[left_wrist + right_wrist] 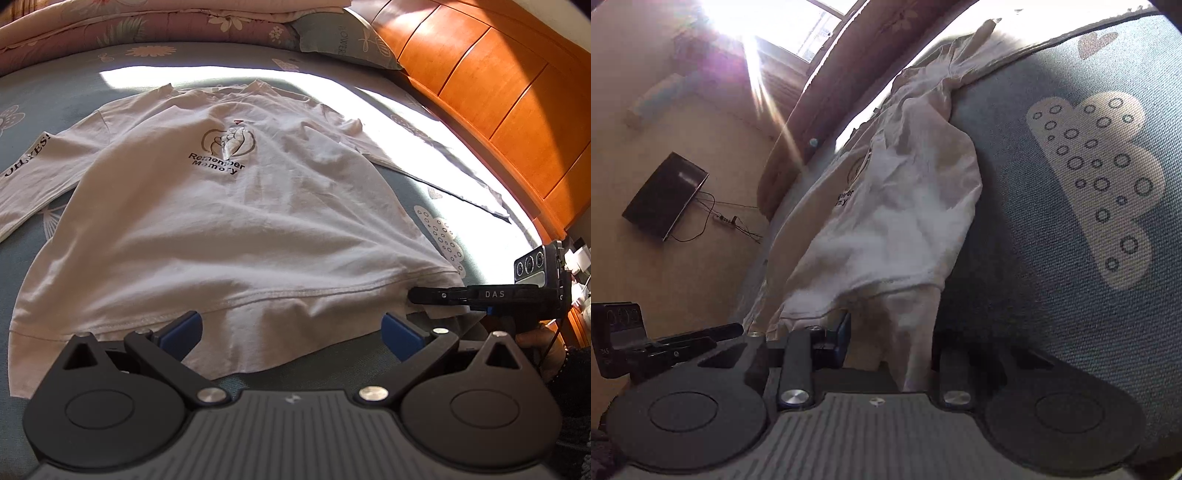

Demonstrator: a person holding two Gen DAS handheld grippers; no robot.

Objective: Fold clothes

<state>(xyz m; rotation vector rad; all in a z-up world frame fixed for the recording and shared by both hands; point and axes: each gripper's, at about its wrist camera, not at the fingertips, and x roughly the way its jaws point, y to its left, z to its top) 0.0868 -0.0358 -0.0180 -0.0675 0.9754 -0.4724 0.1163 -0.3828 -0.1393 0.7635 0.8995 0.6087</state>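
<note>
At the bottom of the left wrist view the left gripper [291, 332] hangs just above the near hem with its blue-padded fingers [184, 328] spread wide and nothing between them. At the lower right of that view the right gripper [417, 294] lies low and sideways, its black fingers drawn together at the shirt's hem corner. The right wrist view shows that corner's cloth running down between the clenched fingers, so I judge it is grasping the shirt [207, 221].

The shirt lies front-up on the bed [44, 110], filling the middle of the left view, body spread flat, both long sleeves out to the sides. No fold shows yet: I judge the task is barely begun, with one hem corner taken, the other still to be gripped, and every fold left to do.

The shirt is thin, pale pink-white knit, softly creased, with a double-stitched hem, a dark round print and lettering on the chest, and lettering on the sleeve at the left edge. The bed sheet is grey-blue woven cloth with pale cloud and flower shapes. Farther off, at the top, lie a flowered quilt [147, 26] and a pillow [343, 40]; at the upper right stands a glossy orange wood headboard [498, 92] in panels, sunlit.
</note>
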